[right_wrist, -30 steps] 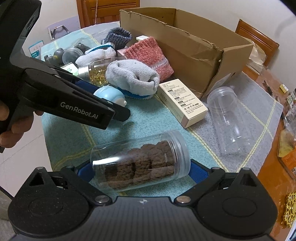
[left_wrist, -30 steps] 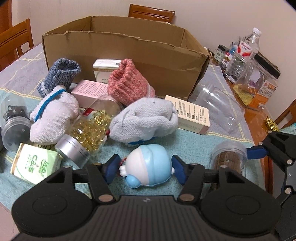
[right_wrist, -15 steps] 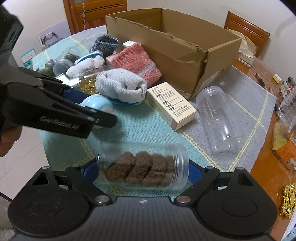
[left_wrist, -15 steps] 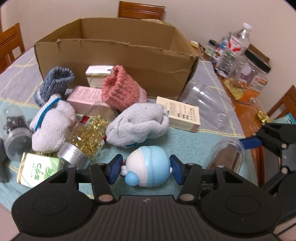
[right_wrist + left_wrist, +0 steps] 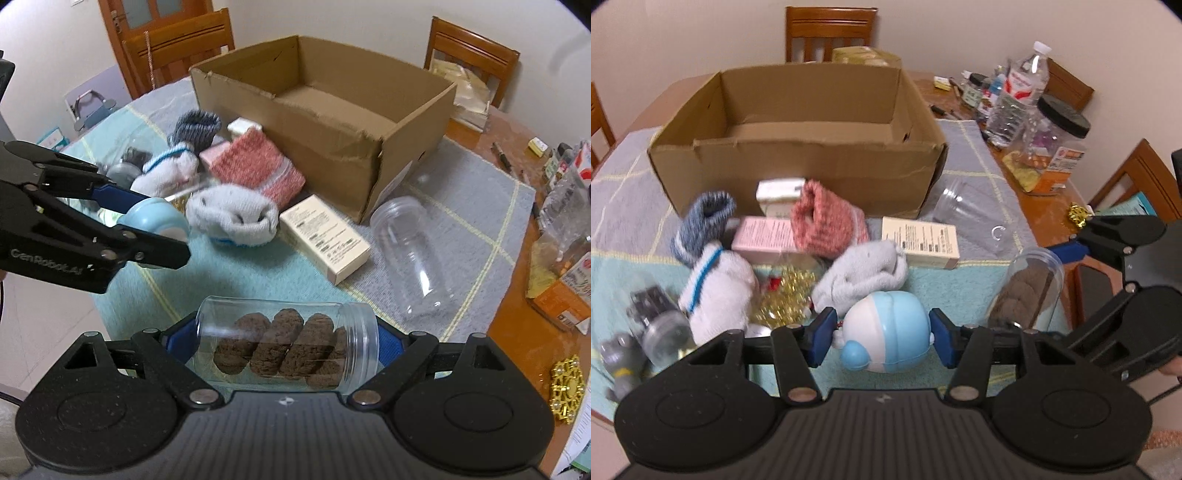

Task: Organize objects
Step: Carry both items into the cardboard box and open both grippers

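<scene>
My left gripper (image 5: pixel 882 334) is shut on a blue and white round toy (image 5: pixel 886 330) and holds it above the table; the toy also shows in the right wrist view (image 5: pixel 155 218). My right gripper (image 5: pixel 288 341) is shut on a clear jar of brown cookies (image 5: pixel 286 345), held sideways above the table's near edge; the jar also shows in the left wrist view (image 5: pixel 1025 291). An open, empty cardboard box (image 5: pixel 798 147) stands beyond both, also in the right wrist view (image 5: pixel 332 110).
On the cloth before the box lie a grey sock (image 5: pixel 864 273), a red sock (image 5: pixel 827 221), a white sock (image 5: pixel 716 288), a blue sock (image 5: pixel 701 221), small cartons (image 5: pixel 919 242), a capsule bottle (image 5: pixel 783 295) and an empty clear jar (image 5: pixel 410 254). Bottles (image 5: pixel 1019 92) crowd the right.
Both grippers have risen with their loads, so the box's inside now shows. The cookie jar and the toy are higher off the table.
</scene>
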Tool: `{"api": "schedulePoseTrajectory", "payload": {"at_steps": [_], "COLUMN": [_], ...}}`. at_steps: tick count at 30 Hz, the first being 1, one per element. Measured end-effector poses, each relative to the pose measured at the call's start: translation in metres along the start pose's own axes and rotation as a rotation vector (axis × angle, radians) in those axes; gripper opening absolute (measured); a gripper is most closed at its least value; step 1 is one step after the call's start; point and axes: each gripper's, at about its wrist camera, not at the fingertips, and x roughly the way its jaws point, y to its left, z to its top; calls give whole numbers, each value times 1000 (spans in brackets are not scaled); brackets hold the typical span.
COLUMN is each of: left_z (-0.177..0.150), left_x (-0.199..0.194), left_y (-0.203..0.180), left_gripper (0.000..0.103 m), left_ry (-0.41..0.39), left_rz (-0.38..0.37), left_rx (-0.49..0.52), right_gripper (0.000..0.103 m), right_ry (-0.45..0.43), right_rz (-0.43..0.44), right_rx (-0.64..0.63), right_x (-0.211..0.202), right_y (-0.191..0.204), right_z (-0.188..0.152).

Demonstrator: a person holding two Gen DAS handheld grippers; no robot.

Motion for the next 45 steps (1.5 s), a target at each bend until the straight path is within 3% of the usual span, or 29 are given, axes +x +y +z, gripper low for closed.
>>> {"api": "schedulePoseTrajectory", "payload": {"at_steps": [9,17,30,31,33,34,35,39,45], "left_z": [46,105,172,175,179,180,182,186,183], "left_x": [-17,-25,14,18,22,25,26,31,30], "left_y": [12,39,88,91,98,101,105,116,128], "left_gripper": [54,54,57,58,71,84,92,95,99], "left_ry": [-51,-136,-167,-166,-163,-165,-174,-191,-190], "left_rz": [-43,-32,2,-2,-3,-1,4,34,45], "left_rx": [137,195,217,215,201,188,175,148,122], "right_gripper": [95,95,95,95,95,95,95,103,103], "right_ry": [-73,-162,-204,-199,-189,-185,-183,-168,-166], "right_rz": [-43,-106,-136,-137,-147,-152,-157,-154,-165], "right_rx": [123,138,155,163,174,183,193,248,265], "right_x": [-25,-39,-10,-5,4,8,12,26,31], "right_y": [-2,5,2,0,-4,-6,-8,-16,-15], "right_z": [31,88,174,178,184,187,189,193,193]}}
